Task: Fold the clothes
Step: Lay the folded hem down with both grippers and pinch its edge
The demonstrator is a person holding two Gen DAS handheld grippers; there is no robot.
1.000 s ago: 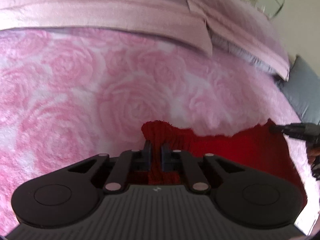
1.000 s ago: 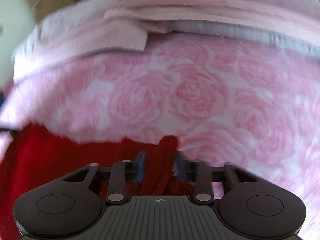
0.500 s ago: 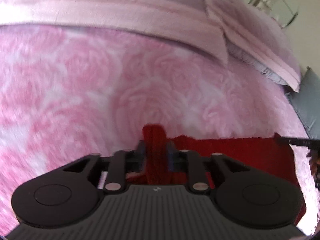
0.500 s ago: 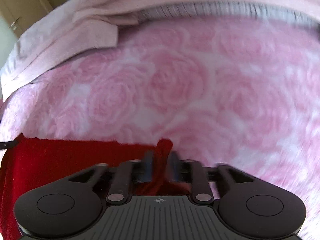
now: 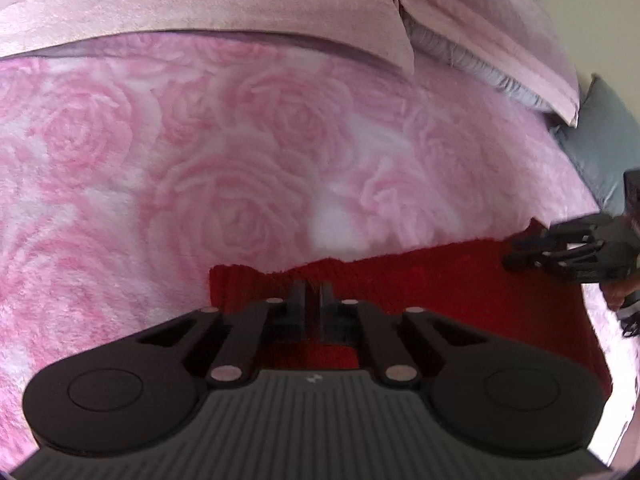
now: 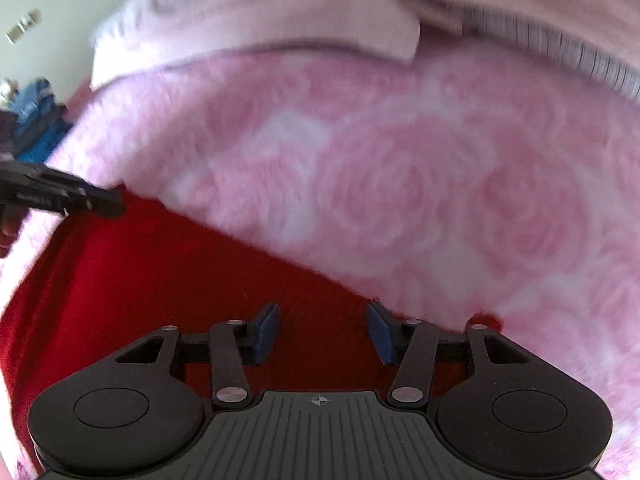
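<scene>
A red knitted garment [image 5: 440,280] lies flat on the pink rose-patterned blanket [image 5: 240,152]. My left gripper [image 5: 313,300] is shut, its fingers pinching the garment's far edge near its left corner. My right gripper [image 6: 322,334] is open over the garment [image 6: 160,280], with red cloth lying flat between its blue pads [image 6: 266,332] and nothing held. Each gripper shows at the edge of the other's view: the right one at the right side of the left wrist view [image 5: 560,248], the left one at the left side of the right wrist view [image 6: 60,196].
Pale pink pillows [image 5: 240,4] lie along the head of the bed. A grey cushion [image 5: 604,144] sits at the far right. Blue folded items [image 6: 36,120] show beyond the bed's left edge. The right wrist view is motion-blurred.
Both grippers lowered the raised red edge down onto the bed. The right gripper opened and let the cloth go. The left gripper stays shut on the edge.
</scene>
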